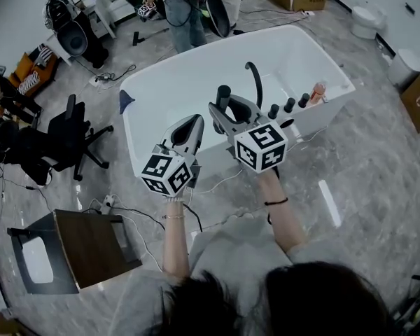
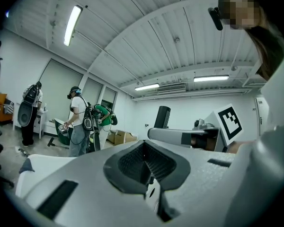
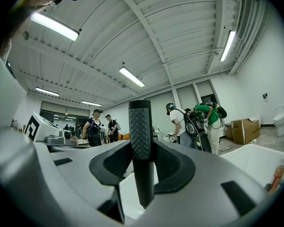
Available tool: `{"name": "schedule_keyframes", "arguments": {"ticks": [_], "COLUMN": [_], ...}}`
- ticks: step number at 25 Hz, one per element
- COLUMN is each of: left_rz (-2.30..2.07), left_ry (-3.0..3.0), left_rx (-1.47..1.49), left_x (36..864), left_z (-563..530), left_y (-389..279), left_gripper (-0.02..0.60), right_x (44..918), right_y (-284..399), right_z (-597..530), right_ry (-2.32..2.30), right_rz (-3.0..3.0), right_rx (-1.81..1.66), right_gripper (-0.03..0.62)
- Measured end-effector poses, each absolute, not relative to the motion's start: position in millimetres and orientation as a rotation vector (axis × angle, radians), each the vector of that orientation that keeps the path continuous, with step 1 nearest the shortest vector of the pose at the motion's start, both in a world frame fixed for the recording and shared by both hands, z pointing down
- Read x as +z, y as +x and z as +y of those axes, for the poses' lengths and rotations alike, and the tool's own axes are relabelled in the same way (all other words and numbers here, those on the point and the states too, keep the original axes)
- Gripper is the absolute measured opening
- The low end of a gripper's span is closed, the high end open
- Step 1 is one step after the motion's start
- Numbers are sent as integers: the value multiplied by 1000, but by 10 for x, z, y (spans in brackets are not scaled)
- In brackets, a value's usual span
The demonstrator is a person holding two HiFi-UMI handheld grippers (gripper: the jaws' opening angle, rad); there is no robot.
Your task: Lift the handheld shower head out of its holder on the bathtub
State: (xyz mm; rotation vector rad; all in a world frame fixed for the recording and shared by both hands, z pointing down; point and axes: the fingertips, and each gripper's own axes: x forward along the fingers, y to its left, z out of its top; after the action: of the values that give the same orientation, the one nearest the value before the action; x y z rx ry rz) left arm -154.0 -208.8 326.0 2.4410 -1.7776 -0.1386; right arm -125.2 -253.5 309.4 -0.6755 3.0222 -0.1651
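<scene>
**Grey floor all round the tub, shower head upright in our right gripper**

Grey marbled floor (image 1: 364,173) runs round the white bathtub (image 1: 189,75) on every side we see, and it is widest to our right. To our left an office chair (image 1: 68,135) stands near the tub's end. A brown table (image 1: 91,247) sits nearer us, and cables trail across the floor between them. People (image 1: 185,9) stand beyond the tub's far end, well apart from us.

We hold both grippers side by side above the tub's near long rim, with the open basin beyond them. A curved black spout (image 1: 255,82) rises just beyond our right gripper (image 1: 227,110). Three black knobs (image 1: 289,105) and a pinkish bottle (image 1: 317,92) line the same rim further right.

Our right gripper's pads are clenched on the handheld shower head (image 3: 140,136), a black stick with a textured upper half. Its long axis stands upright and crosses the jaws at right angles. The top end points up above the jaws, and the rounded lower end hangs free below them with white tub behind it. It is over the rim, near the spout and knobs but apart from them.

Our left gripper (image 1: 194,123), just beside the right one, has its jaws pressed together with nothing between them.
</scene>
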Motion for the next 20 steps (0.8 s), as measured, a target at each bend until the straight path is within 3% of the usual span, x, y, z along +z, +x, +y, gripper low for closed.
{"name": "schedule_keyframes", "arguments": {"ticks": [20], "left_rz": [-1764], "left_ry": [2461], "left_rx": [-196], "left_x": [3219], "left_z": [-1972], "left_y": [-1527], "left_gripper": [5], "right_x": [3098], "right_y": [-1207], "right_z": [-2472], "right_ry": [-731], "right_rz": [2990], "right_rx": [-134], "right_gripper": [137]}}
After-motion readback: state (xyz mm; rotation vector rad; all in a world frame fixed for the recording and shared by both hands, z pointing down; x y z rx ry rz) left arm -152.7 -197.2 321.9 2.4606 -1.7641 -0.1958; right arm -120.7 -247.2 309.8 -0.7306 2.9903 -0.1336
